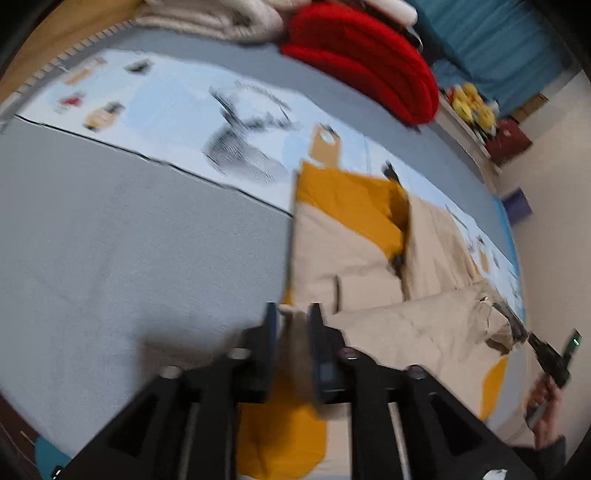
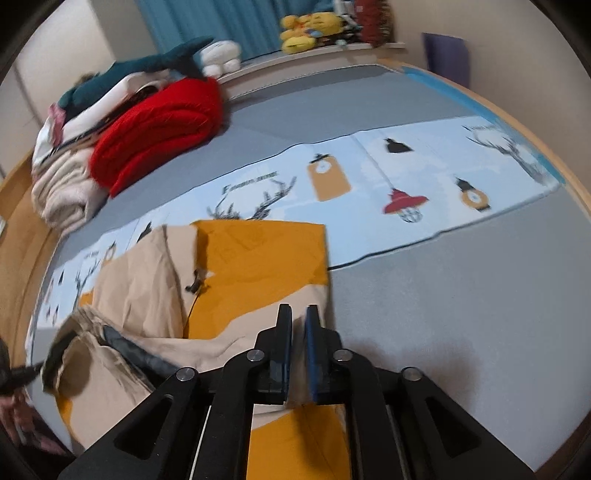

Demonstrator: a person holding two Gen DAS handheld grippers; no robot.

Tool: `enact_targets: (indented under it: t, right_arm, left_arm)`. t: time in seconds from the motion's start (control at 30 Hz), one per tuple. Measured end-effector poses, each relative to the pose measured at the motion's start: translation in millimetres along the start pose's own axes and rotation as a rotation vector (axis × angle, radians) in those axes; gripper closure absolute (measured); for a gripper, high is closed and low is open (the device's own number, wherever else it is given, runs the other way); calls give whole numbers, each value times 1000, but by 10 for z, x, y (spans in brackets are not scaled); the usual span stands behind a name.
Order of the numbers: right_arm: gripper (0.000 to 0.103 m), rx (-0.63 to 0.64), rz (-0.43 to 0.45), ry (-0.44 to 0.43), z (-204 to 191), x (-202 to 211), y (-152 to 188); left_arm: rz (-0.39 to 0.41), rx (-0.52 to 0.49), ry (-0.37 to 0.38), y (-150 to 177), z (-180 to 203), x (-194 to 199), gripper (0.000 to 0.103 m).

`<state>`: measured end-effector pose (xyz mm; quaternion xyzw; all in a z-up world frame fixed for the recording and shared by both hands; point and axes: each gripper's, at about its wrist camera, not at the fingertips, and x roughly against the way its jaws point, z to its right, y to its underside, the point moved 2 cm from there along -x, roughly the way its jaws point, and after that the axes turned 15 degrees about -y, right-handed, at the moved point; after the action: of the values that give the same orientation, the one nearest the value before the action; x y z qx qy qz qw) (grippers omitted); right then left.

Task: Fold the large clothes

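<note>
A large beige and mustard-yellow garment lies partly folded on the grey bed, also in the right wrist view. My left gripper is shut on a beige edge of the garment, cloth pinched between its fingers. My right gripper is shut on the garment's right edge, with cloth between its blue pads. The right gripper also shows far right in the left wrist view. The left gripper shows as a dark blur at the left edge of the right wrist view.
A light-blue printed runner crosses the grey bedcover. A stack of folded red, white and beige blankets with a plush shark sits at the bed's far side. Yellow plush toys stand on a shelf by the teal curtain.
</note>
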<state>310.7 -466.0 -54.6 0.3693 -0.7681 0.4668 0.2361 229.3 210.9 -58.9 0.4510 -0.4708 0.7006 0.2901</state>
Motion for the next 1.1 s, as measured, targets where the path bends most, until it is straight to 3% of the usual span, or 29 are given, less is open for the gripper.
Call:
enact_targets:
  t: [0.03,0.2,0.33,0.63,0.77,1.1]
  right_arm:
    - [93,-36,26,-1,74,71,27]
    - [91,-201,29,-36,357,192,181]
    - [80,-160,-114,-49,326,-31,332]
    - [76,-48,-359,0,220,-579,653]
    - [76,-7,-386,20,218,-630,703]
    - [76,46,-401,10,176,-614,717]
  left_arm:
    - [19,17,-16,15,-56,46,70]
    - [-42,9,-33,111,-119,-54,70]
    - [-79,-80,-67,164,7,-165,65]
    - [-166,-35,-96,128,111,-461,64]
    - [-178,-53,-112,132,178,-511,64]
    - [-172,-99,-127,140,274,-535,81]
